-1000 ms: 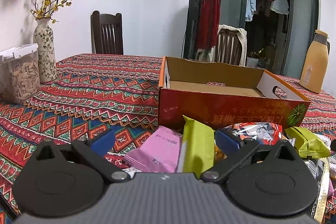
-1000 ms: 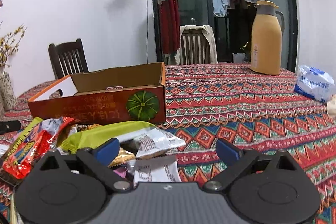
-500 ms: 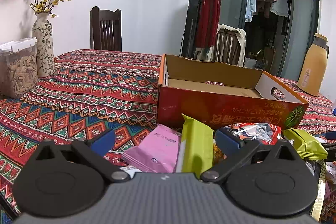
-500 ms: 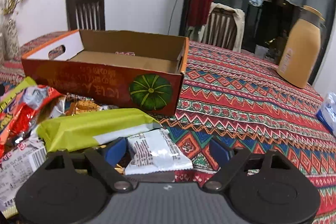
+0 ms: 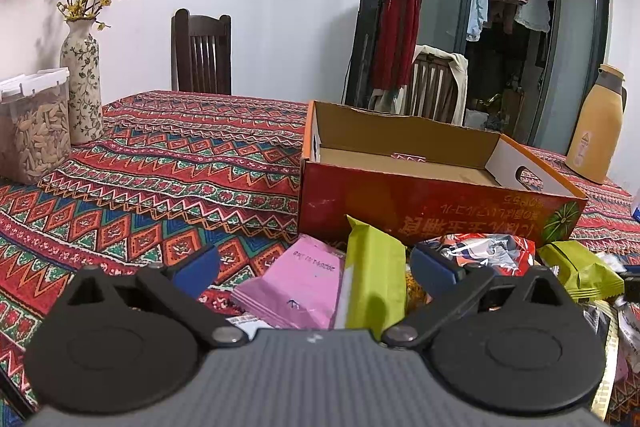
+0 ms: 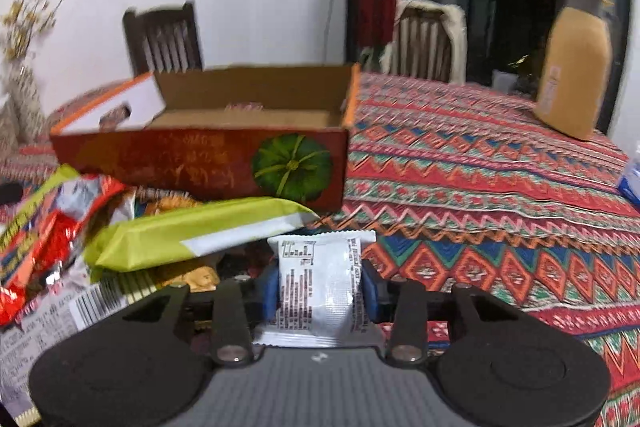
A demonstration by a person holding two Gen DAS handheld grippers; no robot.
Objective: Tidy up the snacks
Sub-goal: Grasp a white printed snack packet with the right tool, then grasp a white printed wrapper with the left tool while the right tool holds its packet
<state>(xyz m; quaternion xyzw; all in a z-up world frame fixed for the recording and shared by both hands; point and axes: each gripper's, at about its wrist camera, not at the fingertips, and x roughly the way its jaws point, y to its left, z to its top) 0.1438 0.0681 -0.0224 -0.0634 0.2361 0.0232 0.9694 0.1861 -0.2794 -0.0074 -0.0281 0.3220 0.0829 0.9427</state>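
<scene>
Closing on the white snack packet (image 6: 320, 283), the right claw (image 6: 320, 293) grips it.

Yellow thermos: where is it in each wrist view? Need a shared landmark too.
Left wrist: yellow thermos stands at the far right edge, on the tablecloth behind the box's right end.
Right wrist: upper right, blurred, right of the box.
Shared landmark: the cardboard box, open-topped, with a green pumpkin on its front.
</scene>
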